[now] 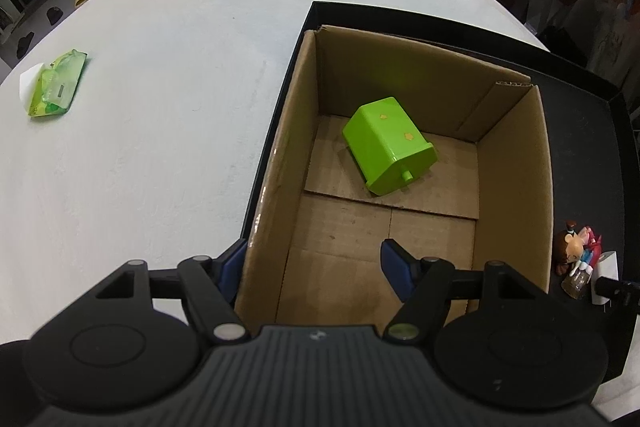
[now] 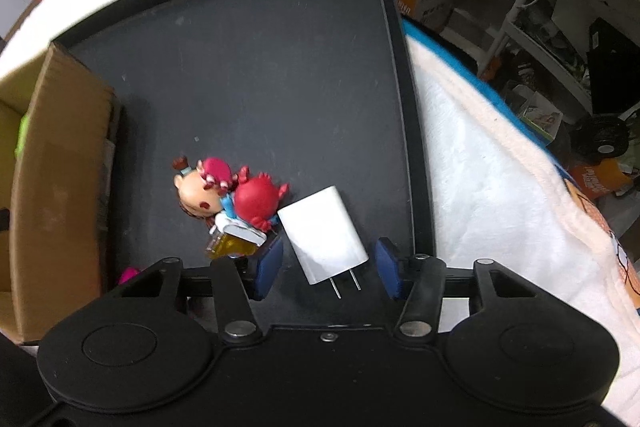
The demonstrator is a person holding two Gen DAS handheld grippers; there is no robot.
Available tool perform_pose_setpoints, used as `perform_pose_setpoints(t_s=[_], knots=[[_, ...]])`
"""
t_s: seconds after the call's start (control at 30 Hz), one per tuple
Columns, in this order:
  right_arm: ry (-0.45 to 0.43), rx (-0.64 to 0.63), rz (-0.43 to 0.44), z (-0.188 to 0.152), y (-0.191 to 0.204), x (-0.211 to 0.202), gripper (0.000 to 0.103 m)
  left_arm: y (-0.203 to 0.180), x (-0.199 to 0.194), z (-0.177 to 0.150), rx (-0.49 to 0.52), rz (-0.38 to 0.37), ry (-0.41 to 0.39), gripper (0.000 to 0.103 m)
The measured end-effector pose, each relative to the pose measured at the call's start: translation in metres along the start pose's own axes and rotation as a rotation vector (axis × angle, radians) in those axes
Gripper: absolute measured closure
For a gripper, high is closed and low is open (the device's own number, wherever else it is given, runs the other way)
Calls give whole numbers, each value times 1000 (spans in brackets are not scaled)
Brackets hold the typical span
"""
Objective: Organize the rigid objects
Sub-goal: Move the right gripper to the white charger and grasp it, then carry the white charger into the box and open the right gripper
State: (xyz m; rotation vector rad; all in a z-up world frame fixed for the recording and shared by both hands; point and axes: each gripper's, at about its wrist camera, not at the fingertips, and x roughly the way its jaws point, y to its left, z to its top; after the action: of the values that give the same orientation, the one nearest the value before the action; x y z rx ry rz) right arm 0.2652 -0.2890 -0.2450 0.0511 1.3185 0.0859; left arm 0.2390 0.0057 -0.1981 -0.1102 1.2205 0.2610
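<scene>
My right gripper (image 2: 328, 267) gapes around the white charger (image 2: 323, 237) on the black tray (image 2: 256, 75) — prongs pointing back at me. Its long axis runs away from me, beside the figurine (image 2: 228, 195); my left gripper (image 1: 316, 267) hangs spread too.

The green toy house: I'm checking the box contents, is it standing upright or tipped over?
Tipped over. The green toy house lies on its side on the floor of the cardboard box, its peg pointing sideways.

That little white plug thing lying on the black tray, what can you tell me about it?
The white charger is a small, smooth block with rounded edges, plastic by the look of it, and two bare metal prongs at one end. It lies flat on the black tray, prongs pointing toward the camera, between the open blue fingers of the right gripper, which are not touching it. Its far corner sits against the toy figurine.
</scene>
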Motion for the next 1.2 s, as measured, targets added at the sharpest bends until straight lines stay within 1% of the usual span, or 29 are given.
perform_pose_setpoints(t_s=[0.03,0.13,0.4,0.53,0.7,1.2], knots=[[6,-9,-8,0,1,3,59,-1,1,0,2,4,2,33],[7,-18,-16,1,3,9,62,-2,5,1,6,13,9,33],[-29,20,2,0,-3,-5,63,-2,6,1,1,13,16,33],[-63,22,7,2,-1,-19,63,1,3,1,-5,2,14,33],[-107,19,14,5,8,-38,63,6,-2,-1,-8,-13,5,33],[-180,-11,38,15,49,-79,63,29,-8,-5,-39,-53,-12,33]])
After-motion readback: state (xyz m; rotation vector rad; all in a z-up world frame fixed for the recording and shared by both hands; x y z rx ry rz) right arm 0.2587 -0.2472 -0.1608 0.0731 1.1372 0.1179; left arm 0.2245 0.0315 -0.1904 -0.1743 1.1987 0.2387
